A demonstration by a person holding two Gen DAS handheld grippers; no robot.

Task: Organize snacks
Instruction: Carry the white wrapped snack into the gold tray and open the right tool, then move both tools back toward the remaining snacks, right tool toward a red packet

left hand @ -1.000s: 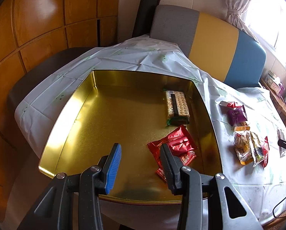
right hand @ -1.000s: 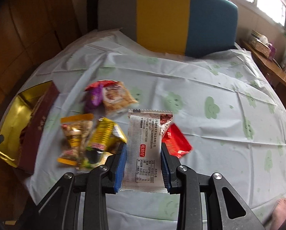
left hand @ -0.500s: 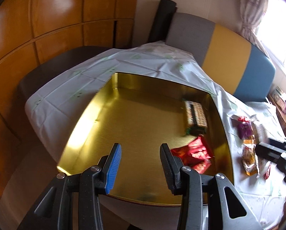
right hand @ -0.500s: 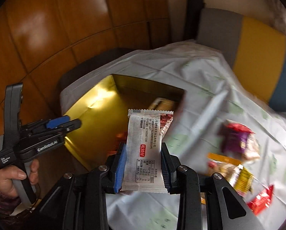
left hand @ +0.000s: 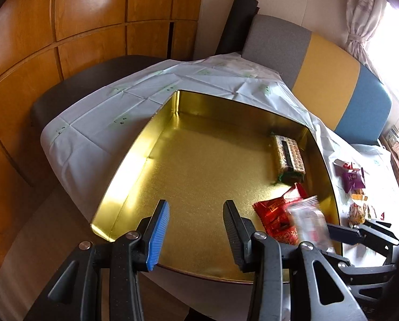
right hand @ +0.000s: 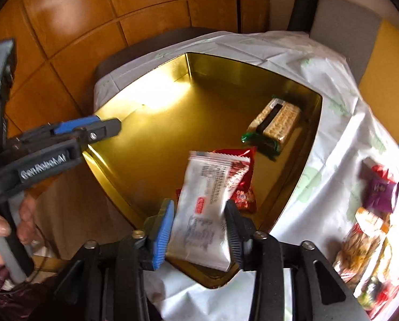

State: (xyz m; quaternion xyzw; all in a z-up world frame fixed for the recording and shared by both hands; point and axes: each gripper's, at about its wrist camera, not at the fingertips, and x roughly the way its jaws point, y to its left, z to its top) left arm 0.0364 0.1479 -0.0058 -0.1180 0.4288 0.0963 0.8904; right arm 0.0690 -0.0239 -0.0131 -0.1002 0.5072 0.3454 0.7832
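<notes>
A table draped in a white cloth [left hand: 97,112] is seen, and on it, at its left end, a large gold tin [right hand: 313,123] is set, lid off. Inside the tin, a pack of crackers [right hand: 275,121] lies against the far right wall and a red packet [right hand: 242,187] is found near the front right corner. The remaining snacks [right hand: 371,222] are left loose on the cloth to the right of the tin.

A white wrapper [right hand: 207,208], half a second ago clamped in the right gripper [right hand: 199,230], is now tilted and blurred over the red packet, since the jaws have just been opening; the wrapper is still between them but is judged released and dropping into the tin. One more snack is thereby counted as stored.

The left gripper [left hand: 194,230] is held parted over the tin's near edge, with nothing between its pads.
</notes>
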